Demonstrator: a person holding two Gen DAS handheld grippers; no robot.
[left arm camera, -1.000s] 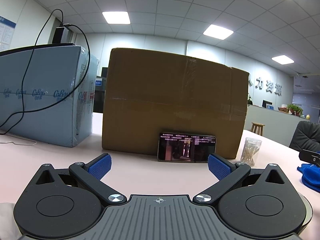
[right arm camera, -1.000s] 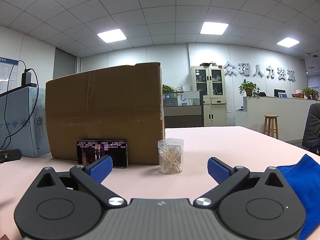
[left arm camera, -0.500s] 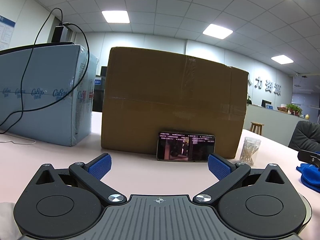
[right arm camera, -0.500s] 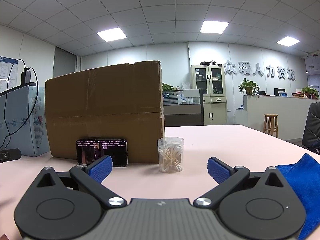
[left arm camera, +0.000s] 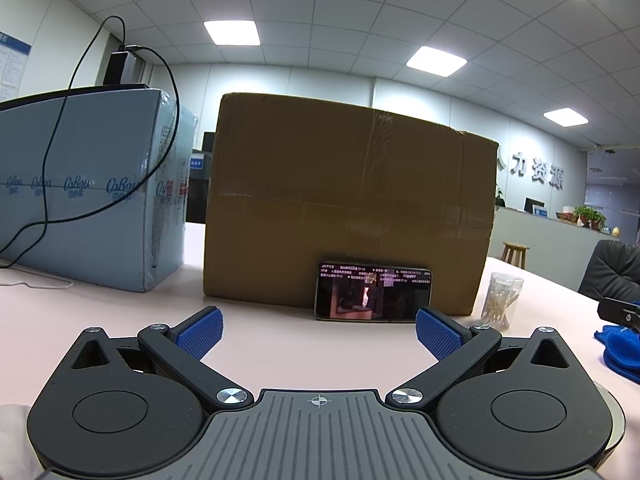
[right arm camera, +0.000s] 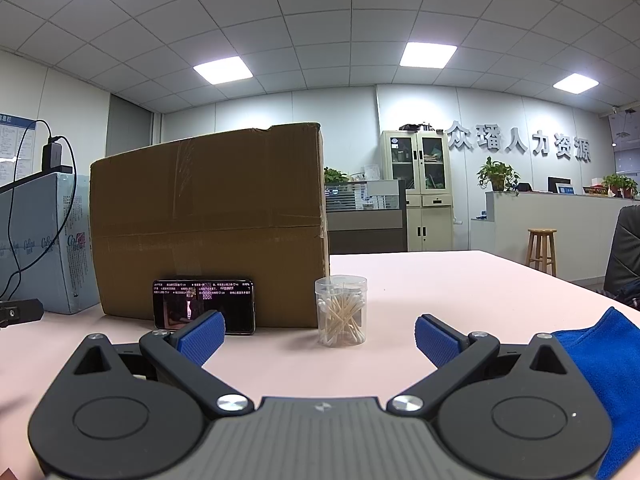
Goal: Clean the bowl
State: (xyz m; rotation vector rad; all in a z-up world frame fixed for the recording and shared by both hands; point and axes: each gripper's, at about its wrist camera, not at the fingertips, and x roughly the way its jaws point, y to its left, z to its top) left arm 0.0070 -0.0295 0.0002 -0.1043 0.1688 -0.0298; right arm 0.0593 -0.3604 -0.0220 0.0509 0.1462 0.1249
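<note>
My left gripper [left arm camera: 319, 334] is open and empty, low over the pink table [left arm camera: 300, 348]. My right gripper [right arm camera: 319, 336] is open and empty too. A blue cloth [right arm camera: 600, 376] lies on the table beside the right gripper's right finger; it also shows at the right edge of the left wrist view [left arm camera: 622, 354]. A sliver of a pale round rim [left arm camera: 614, 420] peeks out behind the left gripper's lower right side; I cannot tell whether it is the bowl. No bowl shows clearly in either view.
A brown cardboard box [left arm camera: 348, 204] stands ahead with a phone [left arm camera: 374, 293] leaning on it. A clear jar of cotton swabs [right arm camera: 341, 311] stands right of the phone. A light blue wrapped carton [left arm camera: 88, 188] with black cables is at the left.
Both views have barely shifted. Both grippers stay open and empty.
</note>
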